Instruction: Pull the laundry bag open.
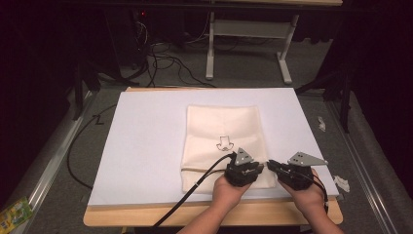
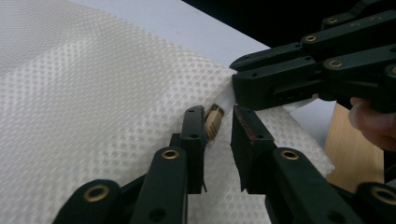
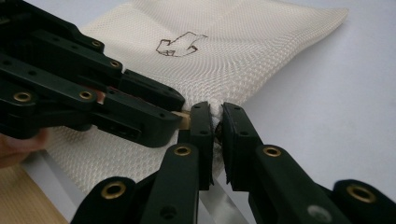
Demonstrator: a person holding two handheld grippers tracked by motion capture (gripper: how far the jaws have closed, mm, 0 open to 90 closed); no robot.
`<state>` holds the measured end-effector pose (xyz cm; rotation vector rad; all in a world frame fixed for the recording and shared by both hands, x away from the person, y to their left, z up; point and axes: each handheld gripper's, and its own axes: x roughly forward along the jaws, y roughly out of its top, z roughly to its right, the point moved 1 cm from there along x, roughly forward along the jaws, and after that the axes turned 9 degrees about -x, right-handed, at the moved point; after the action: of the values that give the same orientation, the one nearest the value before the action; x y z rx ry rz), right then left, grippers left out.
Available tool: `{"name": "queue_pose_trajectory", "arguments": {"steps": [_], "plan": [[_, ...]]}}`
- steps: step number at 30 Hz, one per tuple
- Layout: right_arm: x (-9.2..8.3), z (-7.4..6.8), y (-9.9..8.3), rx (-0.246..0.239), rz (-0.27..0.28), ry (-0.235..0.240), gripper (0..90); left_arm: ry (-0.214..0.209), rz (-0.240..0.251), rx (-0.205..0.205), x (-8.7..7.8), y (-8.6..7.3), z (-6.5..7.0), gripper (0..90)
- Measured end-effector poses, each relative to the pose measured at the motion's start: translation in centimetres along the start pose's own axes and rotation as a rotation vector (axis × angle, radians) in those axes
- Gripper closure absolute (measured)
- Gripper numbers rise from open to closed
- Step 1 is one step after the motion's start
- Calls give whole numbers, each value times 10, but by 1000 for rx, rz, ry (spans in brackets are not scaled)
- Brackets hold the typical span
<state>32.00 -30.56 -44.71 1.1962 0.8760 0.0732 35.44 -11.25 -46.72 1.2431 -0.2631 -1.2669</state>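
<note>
Cream mesh fabric bag (image 1: pixel 223 146) lies flat near the table's (image 1: pixel 146 146) near edge. Right gripper (image 3: pixel 214 122) fingers pinch its near right corner; left gripper (image 2: pixel 219 128) fingers spread beside. Soft, light, floppy — probably best gripped by edges.

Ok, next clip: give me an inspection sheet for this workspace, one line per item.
Surface: white sheet covering a wooden table.
Job's things: cream mesh bag lying flat, with a small dark drawing; a tan zipper pull at its near right corner.
Clutter: white scraps and a green packet beside the table.
Grippers: right tool pinches the bag's corner; left tool is open around the pull, not yet closed.
Cables: one black cable trails from the left tool; more lie on the floor.
Surroundings: dark room, grey carpet, white table legs behind.
</note>
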Motion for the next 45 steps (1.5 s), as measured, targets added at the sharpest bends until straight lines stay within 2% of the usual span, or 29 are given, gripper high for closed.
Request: {"name": "queue_pose_trajectory", "arguments": {"steps": [4,11,17,23,26,27,29,30,32,34,36,39,41,42,43,45], "plan": [[0,-1,0,-2,3,2,844,26,12,19,3,1,5,860],[0,-3,1,-23,1,-1,846,34,2,26,1,1,6,870],[-1,-5,3,-29,4,-9,851,39,13,28,-4,1,6,872],[0,-7,4,-37,-3,1,856,9,-1,-2,-8,-1,-2,873],[1,-10,5,-47,-12,-9,859,16,-5,0,-11,-3,-5,875],[0,-9,5,-43,-5,-29,861,21,-11,-16,-12,-3,-8,875],[-2,-5,5,-37,1,-41,862,36,-16,-48,-17,-6,-17,875],[-3,-3,4,-21,4,-44,862,59,-28,-53,-25,-10,-26,875],[-4,0,2,-16,7,-46,861,68,-35,-54,-31,-11,-31,875],[-6,4,0,-1,8,-57,861,92,-47,-47,-45,-14,-39,875],[-10,8,0,9,15,-75,861,120,-62,-61,-61,-19,-52,874],[-11,11,-1,8,15,-87,861,177,-87,-78,-91,-28,-73,874],[-11,15,-2,19,14,-96,860,219,-104,-80,-116,-33,-89,874],[-12,17,-3,28,14,-97,860,232,-103,-86,-124,-34,-94,874],[-12,19,-5,33,11,-102,860,265,-102,-92,-142,-40,-104,874],[-13,21,-6,40,6,-119,860,287,-92,-113,-156,-48,-116,874]]}}
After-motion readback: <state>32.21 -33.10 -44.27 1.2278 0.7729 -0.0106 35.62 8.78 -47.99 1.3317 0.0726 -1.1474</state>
